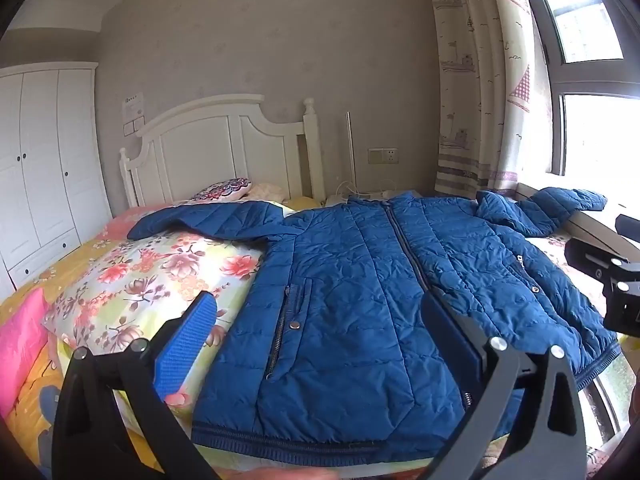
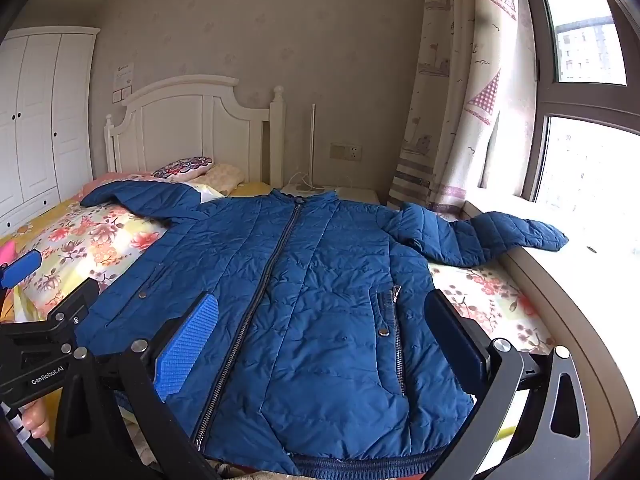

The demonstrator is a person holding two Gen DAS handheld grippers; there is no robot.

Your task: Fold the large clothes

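Observation:
A blue quilted jacket [image 1: 360,288] lies flat and zipped, front up, on the bed, hem nearest me, both sleeves spread out. It also shows in the right wrist view [image 2: 304,300]. Its right sleeve [image 2: 500,232] reaches onto the window sill. My left gripper [image 1: 320,340] is open and empty, hovering above the hem on the jacket's left half. My right gripper [image 2: 324,344] is open and empty above the jacket's right half. The left gripper's body shows at the left edge of the right wrist view [image 2: 44,332].
A floral duvet [image 1: 160,276] covers the bed, with a pink pillow [image 1: 20,340] at the left. A white headboard [image 1: 224,148] and pillows stand at the far end. A wardrobe [image 1: 40,168] is left, a window sill [image 2: 560,272] and curtain [image 2: 460,120] right.

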